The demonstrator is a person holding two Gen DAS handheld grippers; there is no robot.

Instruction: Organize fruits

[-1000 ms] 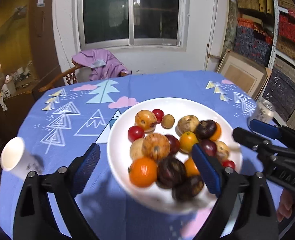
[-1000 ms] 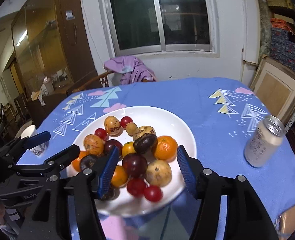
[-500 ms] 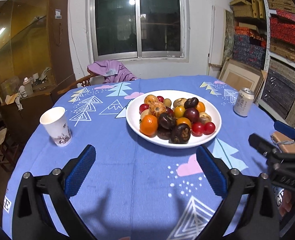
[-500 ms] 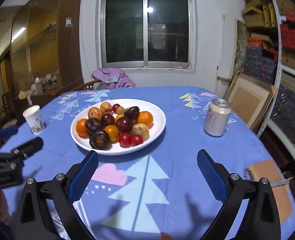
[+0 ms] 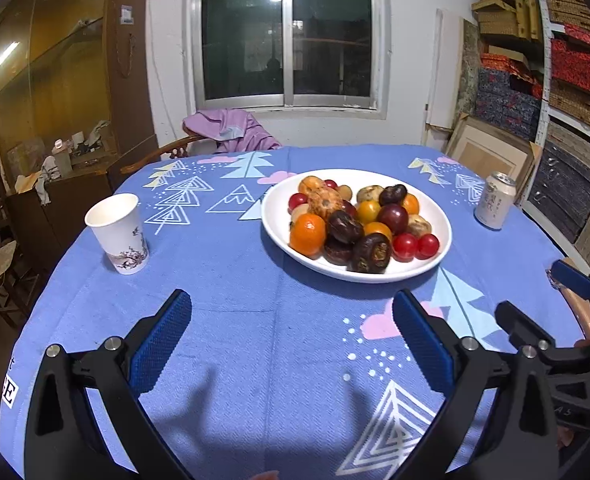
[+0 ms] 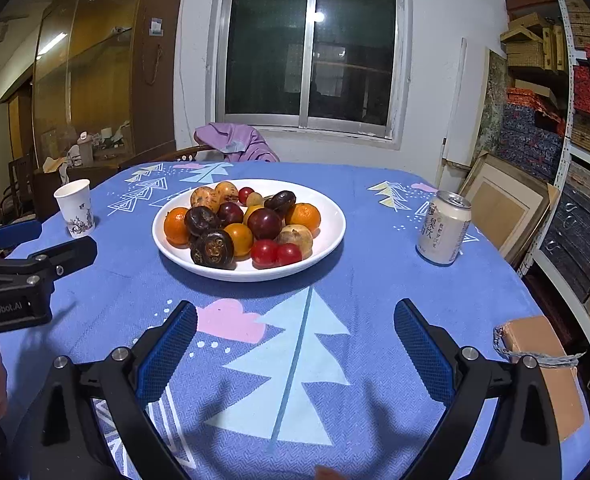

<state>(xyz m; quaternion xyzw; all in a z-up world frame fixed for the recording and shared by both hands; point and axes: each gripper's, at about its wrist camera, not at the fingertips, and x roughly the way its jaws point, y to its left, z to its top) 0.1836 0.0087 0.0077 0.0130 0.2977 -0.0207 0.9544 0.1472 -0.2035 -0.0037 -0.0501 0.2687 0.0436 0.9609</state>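
A white plate (image 5: 439,254) (image 6: 327,240) stands mid-table, piled with several fruits: oranges (image 5: 308,234) (image 6: 304,216), dark passion fruits (image 5: 370,253) (image 6: 212,249), a plum (image 6: 264,223) and red cherry tomatoes (image 5: 416,246) (image 6: 275,253). My left gripper (image 5: 291,344) is open and empty, held back over the near tablecloth. My right gripper (image 6: 295,352) is open and empty too, well short of the plate. Each gripper shows at the edge of the other's view, the right one (image 5: 567,312) and the left one (image 6: 35,248).
A paper cup (image 5: 118,233) (image 6: 75,208) stands at the table's left. A drink can (image 5: 495,205) (image 6: 444,227) stands at the right. A brown packet (image 6: 543,364) lies at the right table edge. A chair with purple cloth (image 5: 231,130) is behind the table; shelves stand at right.
Both grippers have pulled back from right over the plate to the near side of the table, both open and empty. The plate and fruits stayed put.
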